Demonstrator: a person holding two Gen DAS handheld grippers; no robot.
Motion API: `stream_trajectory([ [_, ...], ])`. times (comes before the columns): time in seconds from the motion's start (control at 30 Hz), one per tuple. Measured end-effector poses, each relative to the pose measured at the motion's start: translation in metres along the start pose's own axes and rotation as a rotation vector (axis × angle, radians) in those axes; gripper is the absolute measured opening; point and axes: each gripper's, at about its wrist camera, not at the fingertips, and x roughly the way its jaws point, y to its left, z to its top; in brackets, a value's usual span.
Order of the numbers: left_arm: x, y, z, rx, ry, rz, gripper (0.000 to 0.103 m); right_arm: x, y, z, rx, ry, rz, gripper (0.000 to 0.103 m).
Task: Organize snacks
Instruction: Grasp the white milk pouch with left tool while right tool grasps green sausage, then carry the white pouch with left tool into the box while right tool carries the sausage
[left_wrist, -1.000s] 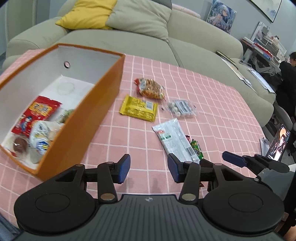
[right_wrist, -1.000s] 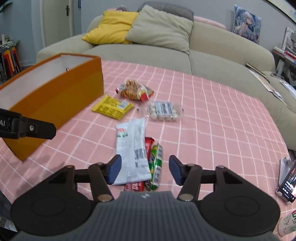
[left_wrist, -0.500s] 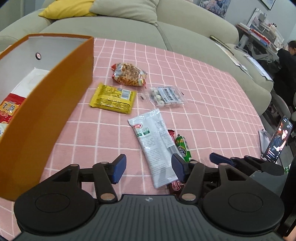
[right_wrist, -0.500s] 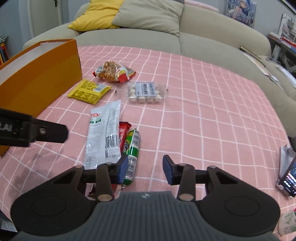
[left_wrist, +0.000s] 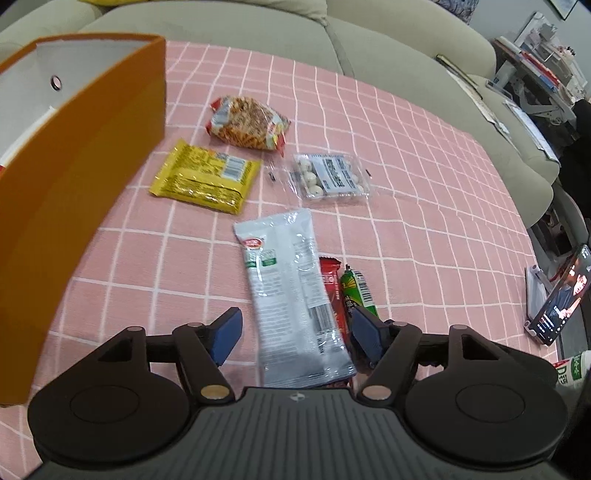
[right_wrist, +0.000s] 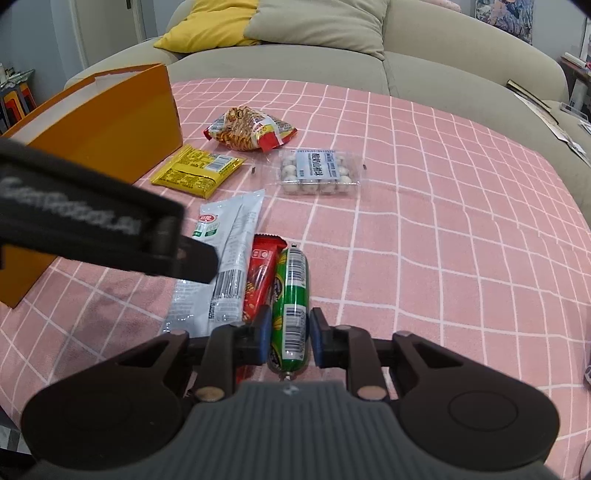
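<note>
Right wrist: left gripper's arm (right_wrist: 110, 236) overlaps white packet (right_wrist: 225, 258) beside orange box (right_wrist: 110, 129).

Each hand-held gripper has a ribbed dark grey plastic body flanked by two round matte black discs. Black linkage arms with small brass-coloured pivot pins reach forward to flat blue rubber finger pads (left_wrist: 227, 334). The left gripper (left_wrist: 295, 332) and right gripper (right_wrist: 286, 334) look identical. White lettering, too blurred to read, runs along the left gripper's black side.
</note>
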Motion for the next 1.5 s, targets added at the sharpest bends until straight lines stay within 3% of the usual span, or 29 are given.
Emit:
stream_trajectory([
  [0.33,0.024,-0.002,0.006,-0.093,0.044,0.056,0.08,-0.001,-0.004,-0.001,0.014,-0.001,0.011,0.018],
  [0.6,0.028,0.002,0.002,-0.019,0.064,0.147,0.062,-0.001,-0.003,-0.002,0.006,-0.002,0.009,0.018],
  [0.77,0.025,0.009,0.001,0.002,0.088,0.165,0.063,-0.002,-0.001,-0.002,-0.005,0.0,0.005,0.019],
  [0.9,0.03,0.008,0.006,0.027,0.1,0.165,0.075,0.003,-0.004,-0.002,0.016,0.03,0.013,0.02],
  [1.13,0.037,0.001,0.009,0.084,0.081,0.197,0.075,0.008,-0.01,0.003,0.04,0.048,0.03,0.02],
  [1.2,0.037,-0.001,0.008,0.104,0.076,0.203,0.064,0.01,-0.01,0.004,0.042,0.052,0.035,0.02],
  [1.27,0.037,-0.003,0.007,0.131,0.069,0.214,0.059,0.009,-0.011,0.004,0.04,0.053,0.04,0.02],
  [1.5,0.032,0.0,0.005,0.148,0.046,0.195,0.054,0.01,-0.011,0.005,0.043,0.063,0.042,0.019],
])
